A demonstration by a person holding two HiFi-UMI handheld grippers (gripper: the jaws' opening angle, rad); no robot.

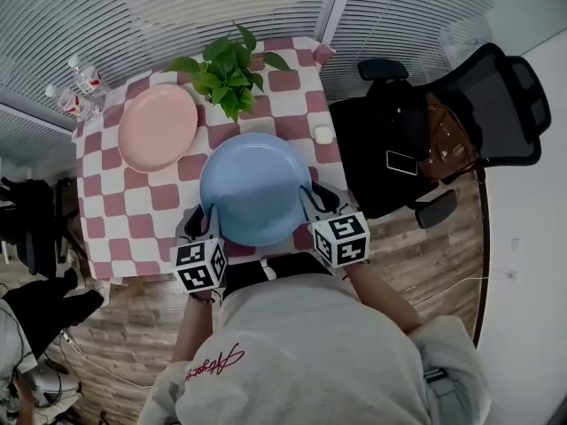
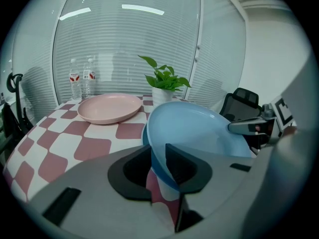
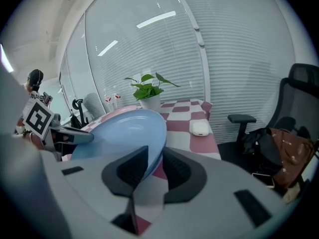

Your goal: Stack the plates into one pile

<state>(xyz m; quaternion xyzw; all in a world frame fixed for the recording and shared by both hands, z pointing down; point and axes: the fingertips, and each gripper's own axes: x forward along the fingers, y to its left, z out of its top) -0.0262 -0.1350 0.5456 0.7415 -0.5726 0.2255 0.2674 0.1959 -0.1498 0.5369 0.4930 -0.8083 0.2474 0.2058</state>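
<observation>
Head view: a blue plate [image 1: 255,189] sat over the near middle of a checked table [image 1: 133,211], between the left claw [image 1: 208,217] and right claw [image 1: 312,202]. A pink plate [image 1: 158,127] lay far left, well apart.

Left gripper view: the left claw's jaws were nearly closed, pinching the blue plate's near-left rim. The plate was tilted, seemingly lifted.

Right gripper view: the right claw's jaws were likewise narrowly set, clamping the right rim.

The carrying step appeared under way. Next, both claws would need to take the blue plate far-left, centre it over the pink plate and lower it level.
</observation>
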